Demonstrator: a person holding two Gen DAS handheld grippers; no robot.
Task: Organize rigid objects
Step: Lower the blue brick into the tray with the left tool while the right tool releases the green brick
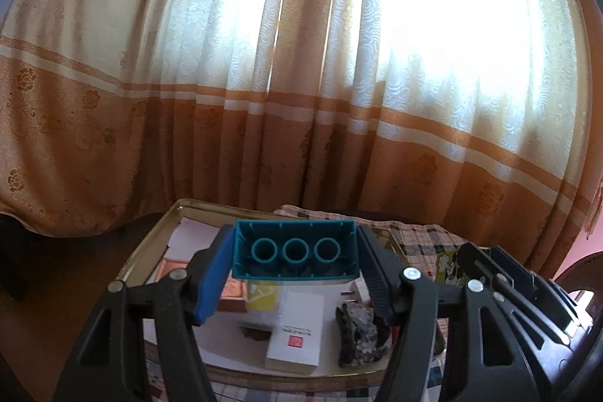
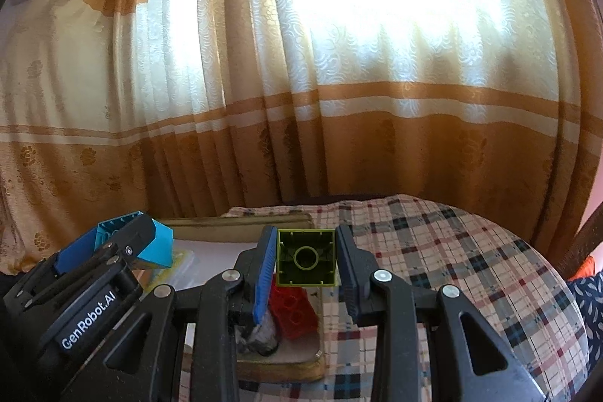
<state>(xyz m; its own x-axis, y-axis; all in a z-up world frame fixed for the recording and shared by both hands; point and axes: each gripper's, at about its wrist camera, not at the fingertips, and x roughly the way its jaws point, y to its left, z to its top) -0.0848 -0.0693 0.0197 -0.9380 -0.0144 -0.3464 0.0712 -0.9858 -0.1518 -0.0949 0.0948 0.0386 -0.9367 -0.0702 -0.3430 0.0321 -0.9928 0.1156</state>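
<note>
My left gripper (image 1: 294,253) is shut on a long teal building brick (image 1: 294,249), its hollow underside with three tubes facing the camera, held above a golden tray (image 1: 143,251). The teal brick also shows in the right wrist view (image 2: 156,245), left of my right gripper. My right gripper (image 2: 306,259) is shut on a small green square brick (image 2: 306,259), underside toward the camera, held above the tray's right end. A red brick (image 2: 294,311) lies in the tray below it, beside a grey rock-like lump (image 2: 260,334).
The tray (image 2: 301,370) sits on a plaid-covered round table (image 2: 452,270). In it lie a white box (image 1: 297,330), a copper-coloured box (image 1: 233,292), a yellow item (image 1: 262,296) and a dark grey lump (image 1: 358,334). Orange and cream curtains (image 1: 301,63) hang close behind.
</note>
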